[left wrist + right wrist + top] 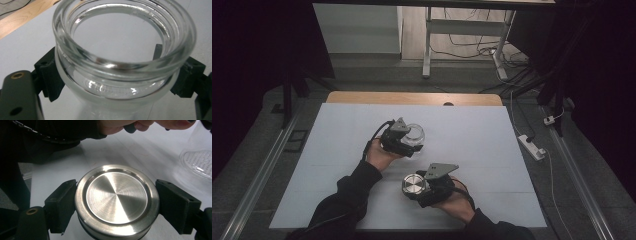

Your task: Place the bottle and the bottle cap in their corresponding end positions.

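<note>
Nearest the high camera, our right gripper (421,187) clamps a round brushed-steel lid (414,184), its jaws pressed against opposite sides of the rim, low over the pale blue table mat (492,150). Just beyond the lid and a little to its left, our left gripper (411,144) holds a clear, wide-mouthed glass jar (414,134), jaws closed around the neck below the thick rim; the jar looks empty and its mouth stands open. Lid and jar are near each other but apart. We judge both pieces secured and the joining still ahead: the lid must be brought over the jar's mouth, seated squarely and turned or pressed home. Beyond the jar lies the table's bare wooden edge (412,98).
</note>
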Demonstrator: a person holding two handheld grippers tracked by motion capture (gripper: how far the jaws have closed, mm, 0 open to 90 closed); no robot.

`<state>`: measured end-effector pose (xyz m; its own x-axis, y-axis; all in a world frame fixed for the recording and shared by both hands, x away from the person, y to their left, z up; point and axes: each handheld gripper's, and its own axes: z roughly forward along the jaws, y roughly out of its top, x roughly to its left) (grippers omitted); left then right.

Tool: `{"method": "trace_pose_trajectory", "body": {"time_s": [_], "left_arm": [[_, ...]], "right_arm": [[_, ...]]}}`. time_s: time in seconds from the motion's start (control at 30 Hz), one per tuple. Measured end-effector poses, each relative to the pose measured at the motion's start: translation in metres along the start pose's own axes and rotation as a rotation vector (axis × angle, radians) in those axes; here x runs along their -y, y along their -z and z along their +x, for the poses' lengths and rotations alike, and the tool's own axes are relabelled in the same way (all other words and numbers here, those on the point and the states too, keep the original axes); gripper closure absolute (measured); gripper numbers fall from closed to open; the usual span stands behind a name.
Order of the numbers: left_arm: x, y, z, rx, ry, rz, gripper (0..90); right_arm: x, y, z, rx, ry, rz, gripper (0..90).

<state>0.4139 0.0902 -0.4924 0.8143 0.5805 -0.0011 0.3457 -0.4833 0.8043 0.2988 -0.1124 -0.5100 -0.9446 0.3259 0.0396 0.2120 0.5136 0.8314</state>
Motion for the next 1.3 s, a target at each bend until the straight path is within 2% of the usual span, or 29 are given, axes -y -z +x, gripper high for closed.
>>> {"method": "trace_pose_trajectory", "body": {"time_s": [0.3,0.83,1.3], "left_arm": [[0.003,-0.007,0.001,-0.010,0.007,0.003,15.7],[0.010,-0.017,0.004,-0.037,0.021,0.027,15.7],[0.014,-0.021,0.006,-0.019,0.050,0.015,15.6]], "right_arm": [[0.007,-0.012,-0.003,0.008,-0.006,0.036,19.6],[0.013,-0.020,-0.009,0.021,-0.012,0.088,19.5],[0.016,-0.027,-0.008,0.025,-0.012,0.137,19.4]]}}
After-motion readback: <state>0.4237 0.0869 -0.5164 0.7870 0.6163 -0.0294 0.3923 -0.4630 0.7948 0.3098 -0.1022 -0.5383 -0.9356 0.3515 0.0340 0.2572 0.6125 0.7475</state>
